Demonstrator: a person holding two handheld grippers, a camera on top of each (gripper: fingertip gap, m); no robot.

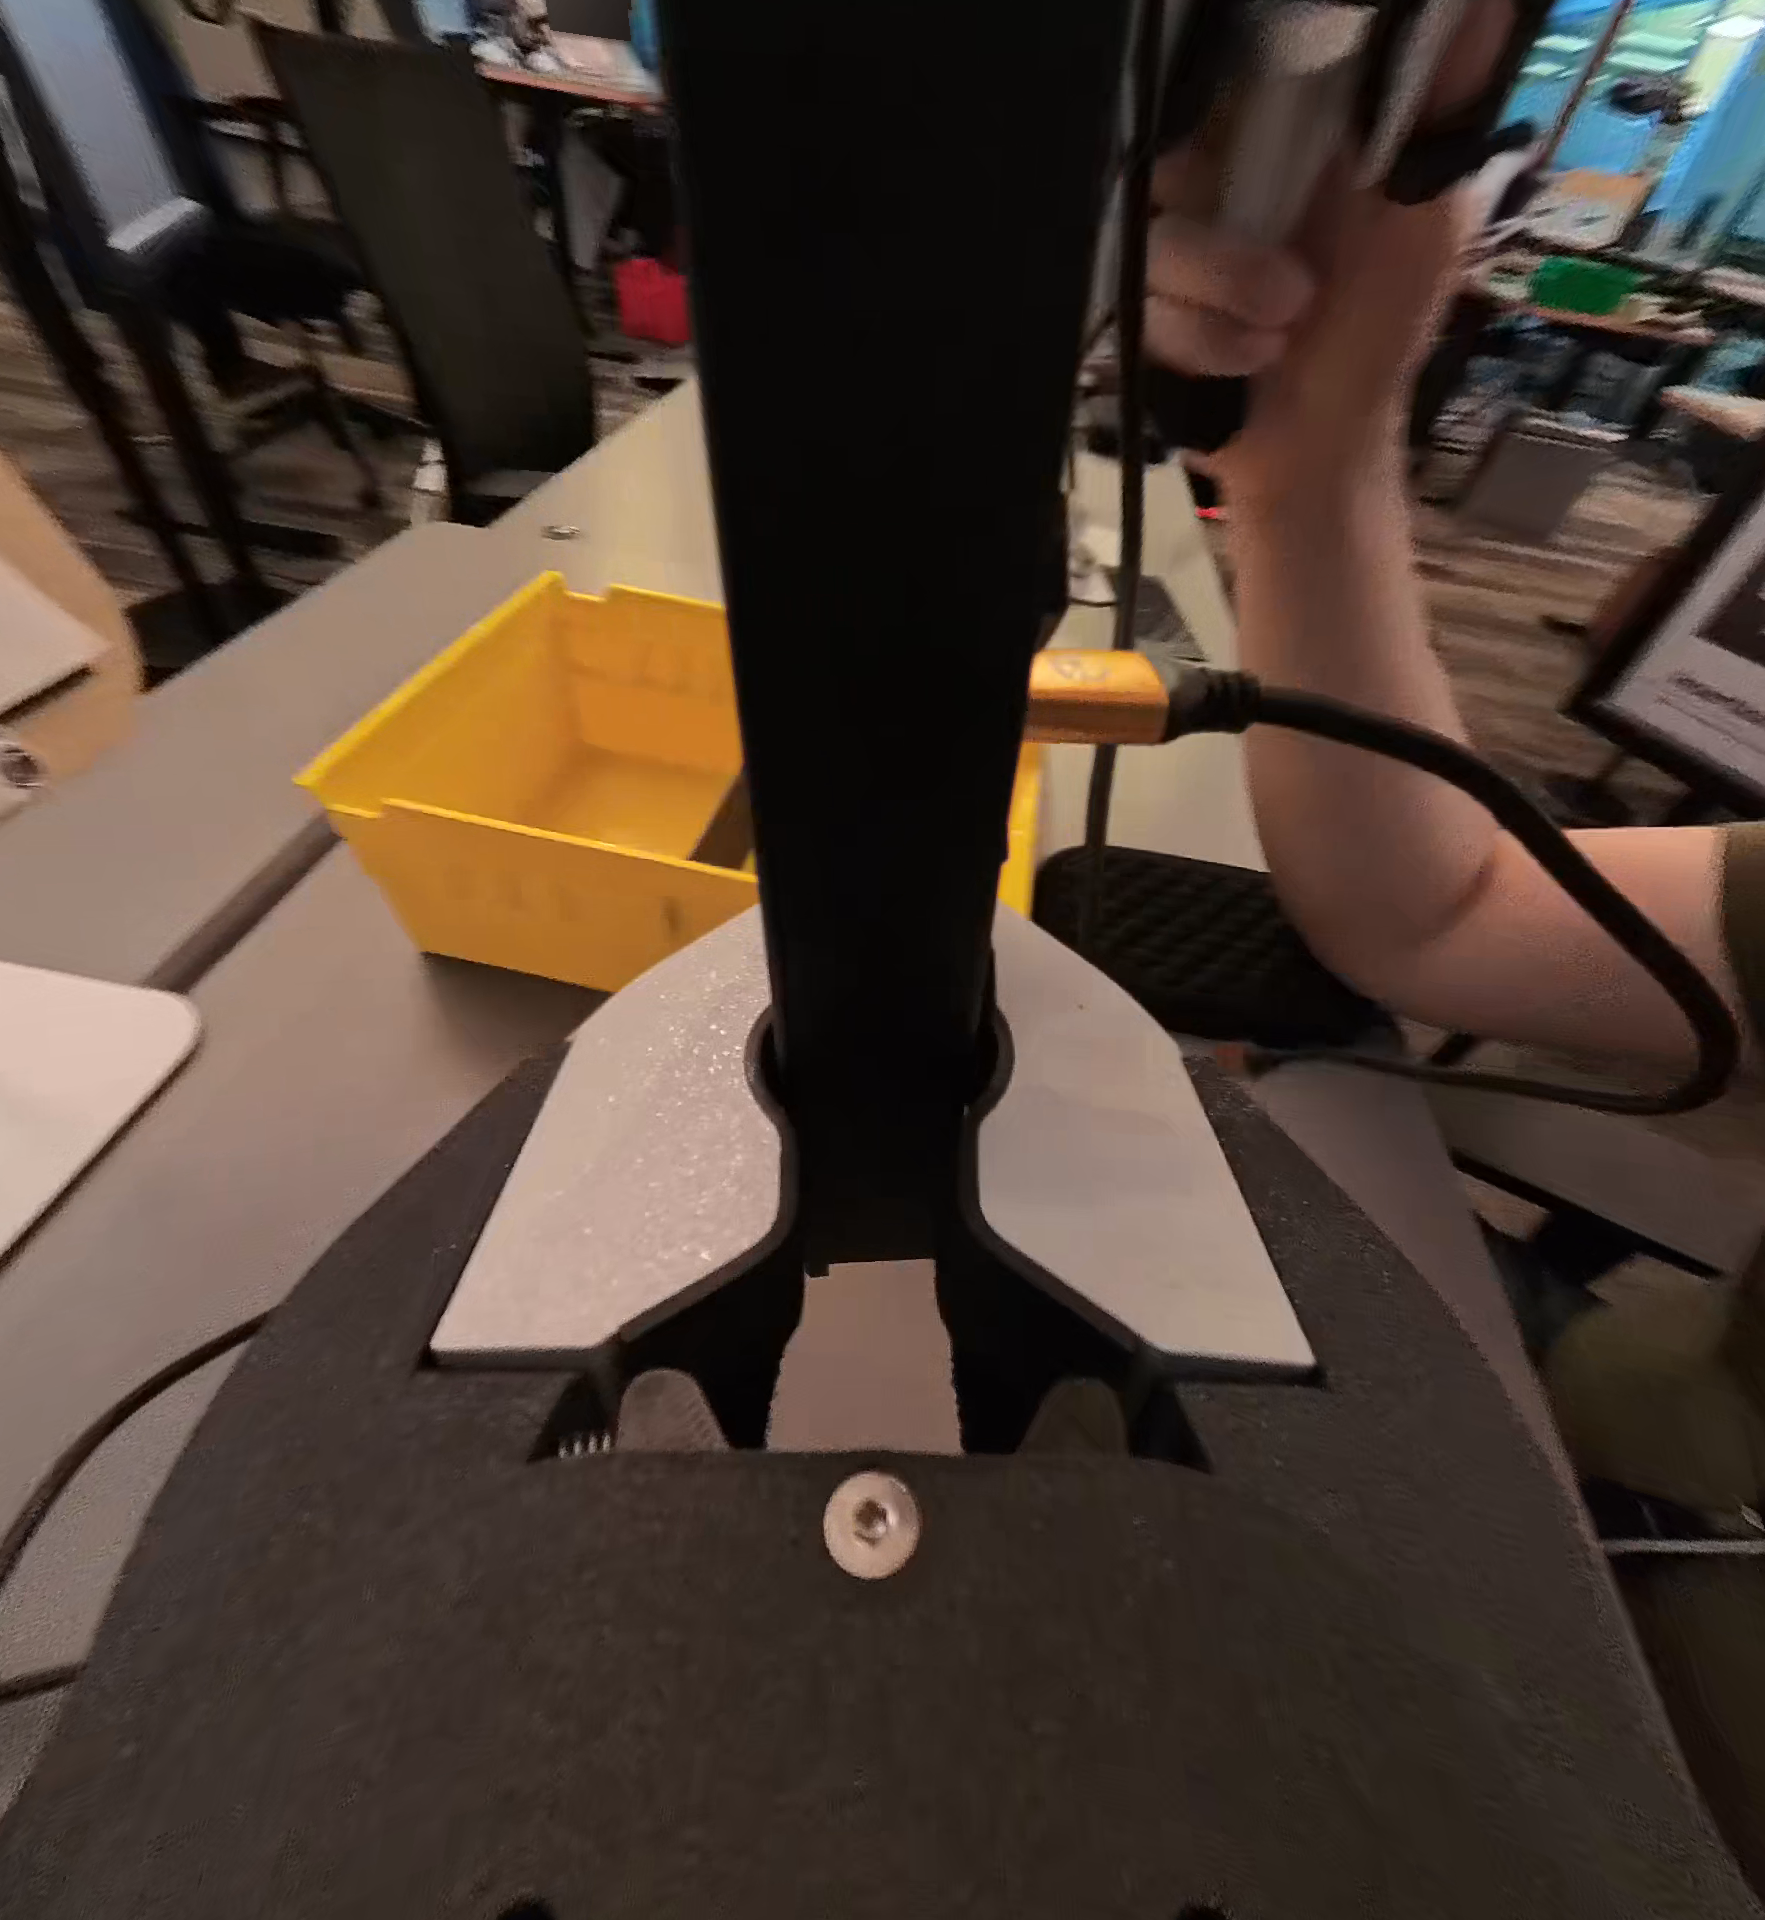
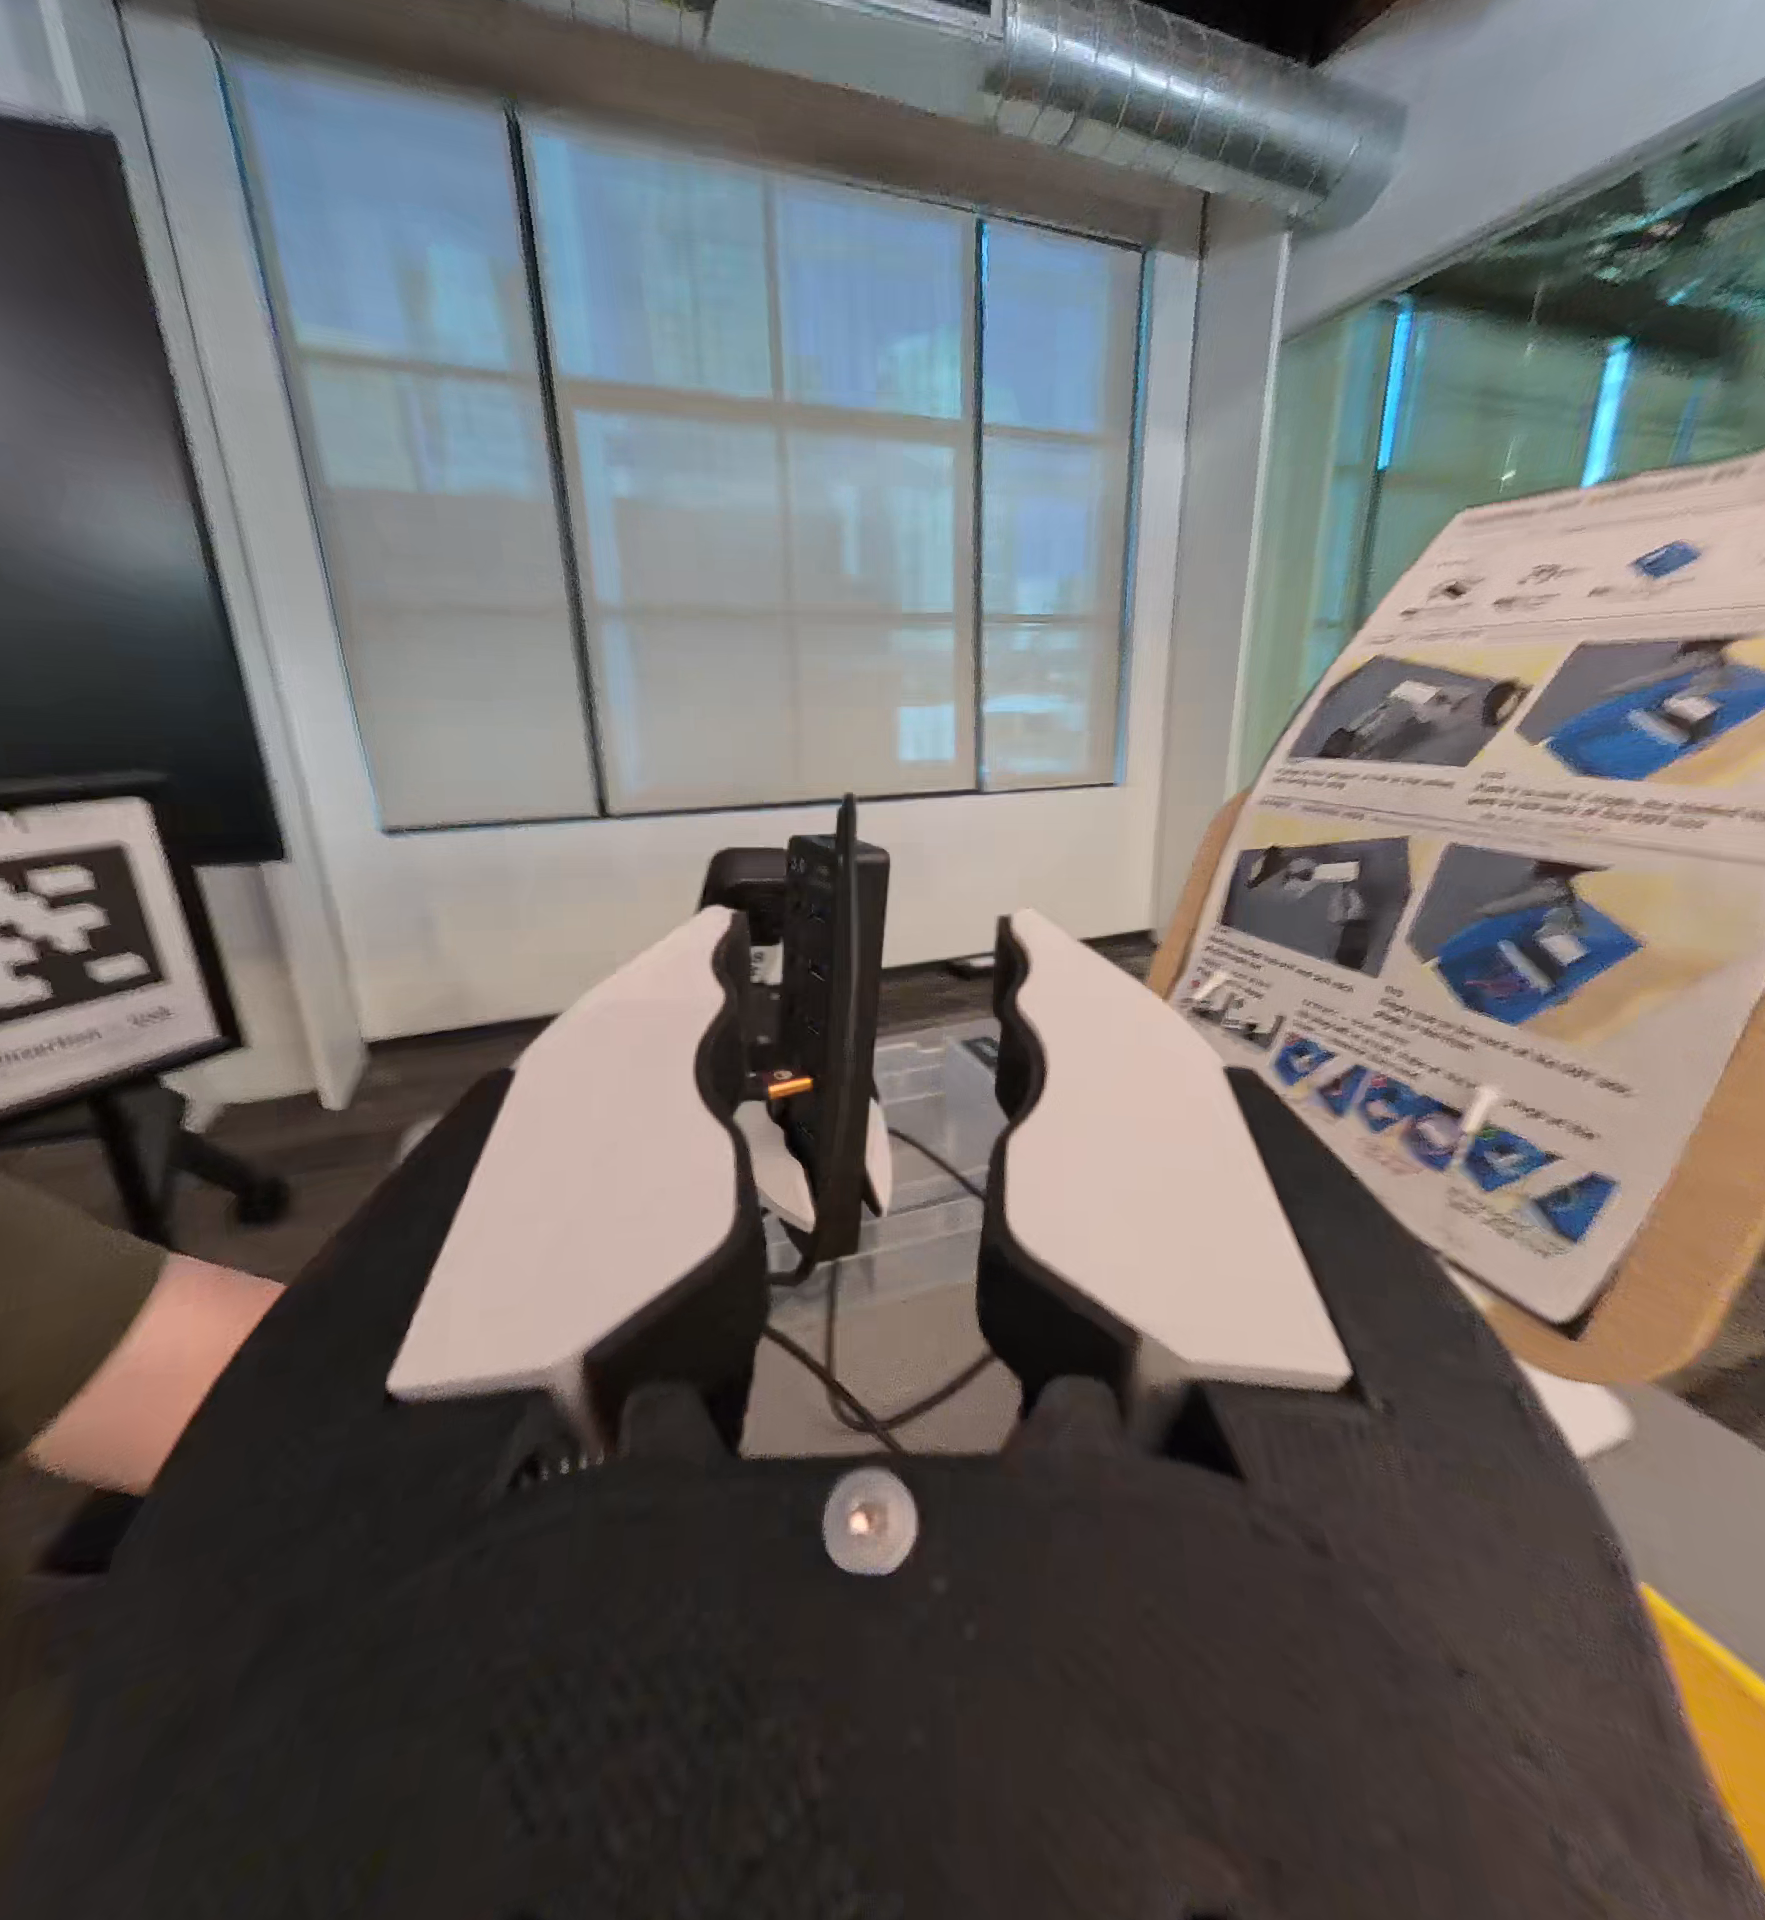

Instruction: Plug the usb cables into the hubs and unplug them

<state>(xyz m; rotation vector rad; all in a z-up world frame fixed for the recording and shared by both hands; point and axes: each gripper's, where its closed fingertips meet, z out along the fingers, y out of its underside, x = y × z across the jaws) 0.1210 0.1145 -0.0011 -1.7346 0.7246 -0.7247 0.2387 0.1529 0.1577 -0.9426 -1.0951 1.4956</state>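
Note:
My left gripper (image 1: 878,997) is shut on a long black USB hub (image 1: 888,416) and holds it upright above the grey table (image 1: 286,1039). An orange USB plug (image 1: 1096,696) sits in the hub's right side, and its black cable (image 1: 1584,883) loops down to the right. My right gripper (image 2: 867,935) is open and empty, with its jaws wide apart, some way short of the hub (image 2: 842,1039). In the right wrist view the left gripper (image 2: 831,1174) clamps the hub's lower end, and the orange plug (image 2: 786,1088) sticks out to the hub's left.
An empty yellow bin (image 1: 545,790) stands behind the hub, with a black mesh pad (image 1: 1200,935) to its right. A person's forearm (image 1: 1377,727) crosses at the right. A tilted instruction board (image 2: 1480,935) stands at the right and a marker sign (image 2: 57,935) at the left. My hands' fingertips stand some 20 cm from each other.

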